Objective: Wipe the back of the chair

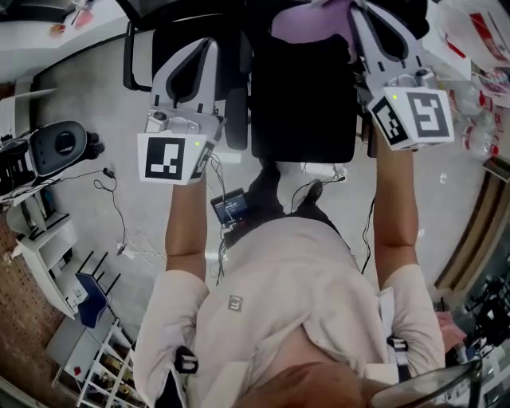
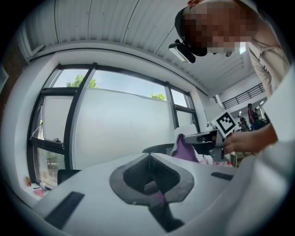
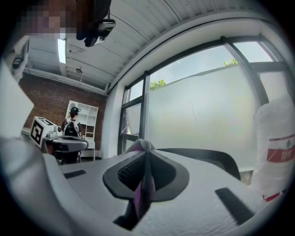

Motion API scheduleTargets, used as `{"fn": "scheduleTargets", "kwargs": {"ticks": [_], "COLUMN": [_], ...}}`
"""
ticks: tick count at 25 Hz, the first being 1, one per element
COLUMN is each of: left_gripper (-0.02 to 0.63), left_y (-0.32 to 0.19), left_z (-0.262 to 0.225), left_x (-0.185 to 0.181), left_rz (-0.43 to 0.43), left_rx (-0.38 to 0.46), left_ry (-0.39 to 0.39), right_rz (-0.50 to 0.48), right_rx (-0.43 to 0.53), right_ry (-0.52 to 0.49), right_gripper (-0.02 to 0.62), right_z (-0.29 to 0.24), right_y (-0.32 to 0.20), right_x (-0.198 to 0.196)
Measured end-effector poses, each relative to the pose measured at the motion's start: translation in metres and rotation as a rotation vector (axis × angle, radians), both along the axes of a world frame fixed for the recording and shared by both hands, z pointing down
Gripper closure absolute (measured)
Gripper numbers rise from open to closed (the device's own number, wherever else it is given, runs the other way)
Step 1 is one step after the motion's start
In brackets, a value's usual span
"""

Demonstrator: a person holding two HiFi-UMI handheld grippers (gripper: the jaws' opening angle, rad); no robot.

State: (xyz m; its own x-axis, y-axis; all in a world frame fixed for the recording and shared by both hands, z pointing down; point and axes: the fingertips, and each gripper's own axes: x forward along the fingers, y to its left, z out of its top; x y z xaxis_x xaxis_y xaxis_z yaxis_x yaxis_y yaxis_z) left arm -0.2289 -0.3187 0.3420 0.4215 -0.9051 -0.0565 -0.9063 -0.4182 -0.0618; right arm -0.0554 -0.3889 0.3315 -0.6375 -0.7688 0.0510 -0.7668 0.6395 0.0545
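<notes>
The black chair's backrest [image 1: 303, 96] stands upright in front of me, and its top edge shows in the right gripper view [image 3: 203, 156]. A purple cloth [image 1: 307, 20] is bunched over the top of the backrest. My right gripper [image 1: 356, 9] is shut on the cloth, a fold of which [image 3: 142, 184] runs down between its jaws [image 3: 145, 152]. My left gripper [image 1: 209, 44] hangs left of the backrest, beside the chair's armrest [image 1: 127, 48], apart from the cloth. Its jaws [image 2: 150, 156] are shut with nothing held. From the left gripper view, the cloth [image 2: 184, 147] and right gripper [image 2: 207, 138] appear to the right.
Cables and a small black device [image 1: 231, 207] lie on the floor by my feet. A grey-black machine [image 1: 56, 147] and white shelving [image 1: 48, 247] stand at left. Plastic bags [image 1: 478, 103] pile up at right. Large windows [image 3: 207, 101] are behind the chair; a person [image 3: 71, 124] stands far off.
</notes>
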Motion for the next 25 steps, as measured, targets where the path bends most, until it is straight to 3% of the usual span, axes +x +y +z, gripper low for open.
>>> {"fn": "scheduleTargets", "kwargs": {"ticks": [7, 19, 25], "left_gripper": [0.598, 0.598, 0.598], "left_y": [0.073, 0.265, 0.336], "left_z": [-0.054, -0.115, -0.145], "left_x": [0.029, 0.152, 0.176], "left_rz": [-0.005, -0.025, -0.039], "left_rx": [0.052, 0.104, 0.141], "left_ry": [-0.051, -0.12, -0.162], "right_rz": [-0.072, -0.164, -0.193], "right_rx": [0.048, 0.105, 0.133], "right_ry": [0.027, 0.0, 0.007], "right_gripper": [0.584, 0.584, 0.584], "right_z": [-0.043, -0.099, -0.12], "right_y": [0.103, 0.287, 0.358], "right_x": [0.051, 0.175, 0.2]}}
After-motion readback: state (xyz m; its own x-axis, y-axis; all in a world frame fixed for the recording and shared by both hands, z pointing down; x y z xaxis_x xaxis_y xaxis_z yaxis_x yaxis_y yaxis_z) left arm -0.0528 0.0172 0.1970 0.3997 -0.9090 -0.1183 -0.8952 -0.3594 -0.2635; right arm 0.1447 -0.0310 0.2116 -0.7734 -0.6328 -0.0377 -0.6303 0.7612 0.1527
